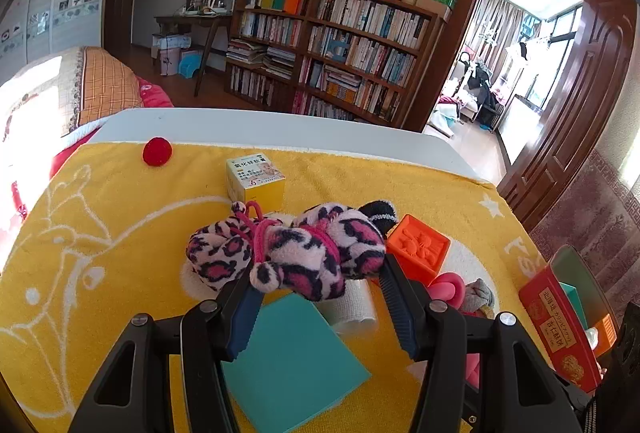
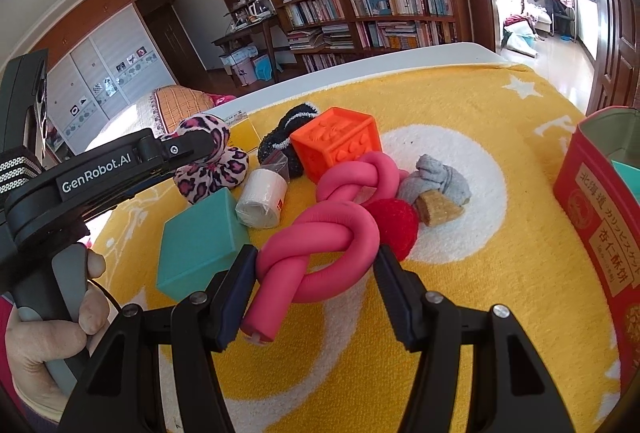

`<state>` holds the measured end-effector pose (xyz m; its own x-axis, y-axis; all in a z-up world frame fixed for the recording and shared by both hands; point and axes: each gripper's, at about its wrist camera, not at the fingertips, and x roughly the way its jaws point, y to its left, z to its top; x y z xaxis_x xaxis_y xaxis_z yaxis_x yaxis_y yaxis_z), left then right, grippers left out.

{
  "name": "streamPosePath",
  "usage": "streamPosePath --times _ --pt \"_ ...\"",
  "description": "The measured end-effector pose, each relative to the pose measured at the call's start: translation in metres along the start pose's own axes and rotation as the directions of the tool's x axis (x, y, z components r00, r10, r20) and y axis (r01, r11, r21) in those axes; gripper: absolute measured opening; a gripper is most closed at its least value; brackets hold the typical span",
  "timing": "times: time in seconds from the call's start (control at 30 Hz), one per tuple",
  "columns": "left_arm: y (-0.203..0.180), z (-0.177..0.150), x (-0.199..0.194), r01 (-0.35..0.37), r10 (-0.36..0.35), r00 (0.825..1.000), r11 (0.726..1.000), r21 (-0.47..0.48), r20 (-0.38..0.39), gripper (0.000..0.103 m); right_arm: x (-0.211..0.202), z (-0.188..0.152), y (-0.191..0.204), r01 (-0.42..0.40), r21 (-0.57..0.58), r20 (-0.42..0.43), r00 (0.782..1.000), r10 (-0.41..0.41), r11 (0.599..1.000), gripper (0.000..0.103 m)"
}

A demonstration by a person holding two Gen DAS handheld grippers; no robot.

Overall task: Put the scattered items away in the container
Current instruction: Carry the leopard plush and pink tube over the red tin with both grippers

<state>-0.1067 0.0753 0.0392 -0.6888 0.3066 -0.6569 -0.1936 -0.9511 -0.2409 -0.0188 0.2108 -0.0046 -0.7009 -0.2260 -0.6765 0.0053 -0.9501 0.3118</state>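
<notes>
My left gripper [image 1: 320, 277] is shut on a pink-and-black leopard-print plush [image 1: 288, 249] and holds it just above the yellow towel [image 1: 120, 233]. The same plush [image 2: 208, 169] shows at the left of the right wrist view. My right gripper [image 2: 316, 257] is closed around one loop of a pink knotted foam tube [image 2: 320, 233], which lies on the towel. The red tin container [image 2: 592, 201] stands open at the right edge and shows in the left wrist view as the tin [image 1: 560, 329].
On the towel lie an orange cube [image 2: 336, 141], a teal box [image 2: 200, 237], a white roll [image 2: 262, 203], a black scrunchie [image 2: 288, 133], a red ball [image 2: 394, 225] and a grey cloth [image 2: 436, 181]. Farther back are a yellow carton [image 1: 256, 179] and a red pom-pom [image 1: 158, 151].
</notes>
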Motion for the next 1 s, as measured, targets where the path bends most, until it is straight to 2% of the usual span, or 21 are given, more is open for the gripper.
streamPosePath --times 0.33,0.63,1.0 --pt "-0.022 -0.005 -0.013 0.020 -0.022 0.999 0.998 0.065 0.025 0.058 -0.011 0.006 -0.009 0.051 0.028 0.078 0.996 -0.053 0.998 0.063" --pt "-0.041 -0.007 -0.026 0.022 -0.030 0.998 0.992 0.124 0.058 0.058 -0.039 0.010 -0.028 0.089 0.095 0.141 0.985 -0.102 0.991 0.063" --pt "-0.061 -0.015 -0.021 0.069 -0.072 0.997 0.986 0.150 0.015 0.058 -0.095 0.007 -0.055 0.097 0.169 0.207 0.969 -0.132 0.981 0.063"
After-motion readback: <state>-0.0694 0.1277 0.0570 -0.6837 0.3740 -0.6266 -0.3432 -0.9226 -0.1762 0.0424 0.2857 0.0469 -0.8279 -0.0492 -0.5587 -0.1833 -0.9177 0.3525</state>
